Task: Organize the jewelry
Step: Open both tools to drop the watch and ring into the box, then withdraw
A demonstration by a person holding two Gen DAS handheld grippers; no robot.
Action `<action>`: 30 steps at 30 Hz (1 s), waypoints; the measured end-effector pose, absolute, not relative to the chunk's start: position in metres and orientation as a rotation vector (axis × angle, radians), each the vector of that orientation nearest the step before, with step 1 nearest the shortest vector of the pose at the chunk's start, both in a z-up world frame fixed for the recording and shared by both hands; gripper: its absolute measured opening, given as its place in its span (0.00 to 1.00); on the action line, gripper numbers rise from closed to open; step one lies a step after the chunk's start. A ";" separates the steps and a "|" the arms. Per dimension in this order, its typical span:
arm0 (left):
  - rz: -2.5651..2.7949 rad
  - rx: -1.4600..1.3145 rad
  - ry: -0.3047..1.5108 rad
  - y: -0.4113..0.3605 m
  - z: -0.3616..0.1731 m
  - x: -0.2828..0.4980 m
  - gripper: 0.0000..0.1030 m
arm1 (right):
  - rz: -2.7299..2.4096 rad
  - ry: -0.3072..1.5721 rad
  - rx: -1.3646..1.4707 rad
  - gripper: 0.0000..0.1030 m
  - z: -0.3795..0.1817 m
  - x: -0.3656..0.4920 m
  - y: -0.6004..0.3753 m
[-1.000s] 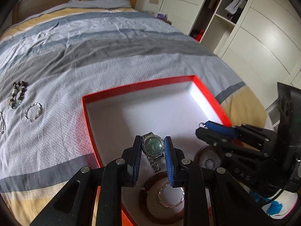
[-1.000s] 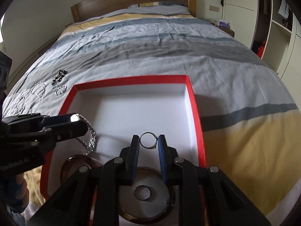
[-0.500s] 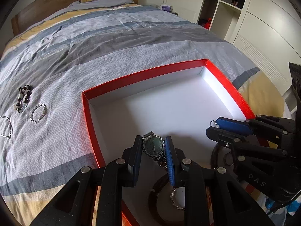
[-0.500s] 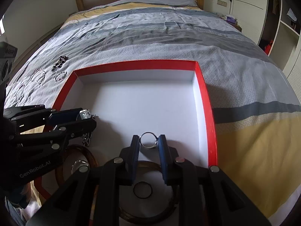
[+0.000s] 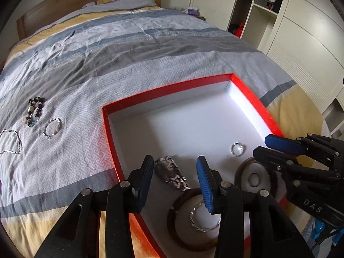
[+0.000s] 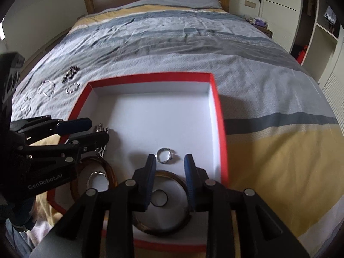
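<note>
Both grippers open and empty over the near end of the red box (image 5: 253,92). Left gripper (image 5: 175,182) spread wide, with the watch (image 5: 169,173) lying free on the white floor just ahead of and between its fingers, blurred, long axis running roughly along the gripper's reach. Right gripper (image 6: 169,172) likewise parted, with the ring (image 6: 164,155) flat on the floor just beyond its fingertips, slightly left of centre. Nearer still, two round dishes in the box: one under the left gripper holding a bangle (image 5: 202,219), one under the right holding a small dark ring (image 6: 159,197). Out on the bedspread, well apart to the left of the box: a beaded bracelet (image 5: 34,111), a silver bracelet (image 5: 52,127) and a chain (image 5: 10,140). Probably next up, and plainly nearer the left gripper: a leftward reach across the box's left wall. Too small to tell how each lies.
</note>
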State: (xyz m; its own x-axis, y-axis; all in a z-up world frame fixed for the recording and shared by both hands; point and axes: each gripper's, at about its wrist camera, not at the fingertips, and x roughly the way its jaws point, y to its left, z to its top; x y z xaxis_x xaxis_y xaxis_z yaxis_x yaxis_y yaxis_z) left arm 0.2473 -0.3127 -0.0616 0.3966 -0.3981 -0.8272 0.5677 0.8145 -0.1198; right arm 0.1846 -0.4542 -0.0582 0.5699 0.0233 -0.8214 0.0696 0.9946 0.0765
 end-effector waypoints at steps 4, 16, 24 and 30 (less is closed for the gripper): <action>-0.622 0.183 0.932 -0.307 -0.036 0.233 0.43 | -0.046 0.934 0.116 0.25 -0.038 0.167 -0.458; -0.626 0.192 0.831 -0.265 0.026 0.163 0.55 | -0.070 0.832 0.171 0.32 0.016 0.101 -0.443; -0.547 0.171 0.821 -0.204 0.039 0.124 0.69 | -0.028 0.779 0.140 0.32 0.049 0.074 -0.401; -0.465 0.135 0.827 -0.150 0.038 0.108 0.74 | 0.025 0.753 0.107 0.33 0.062 0.070 -0.362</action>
State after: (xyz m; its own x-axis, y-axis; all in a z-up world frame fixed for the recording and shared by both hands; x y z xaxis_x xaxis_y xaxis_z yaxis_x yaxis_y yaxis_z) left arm 0.1080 -0.1500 0.0381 0.5834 -0.3450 -0.7353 0.4485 0.8916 -0.0624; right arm 0.0701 -0.3621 0.0618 0.7294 0.0610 -0.6814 0.0155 0.9943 0.1056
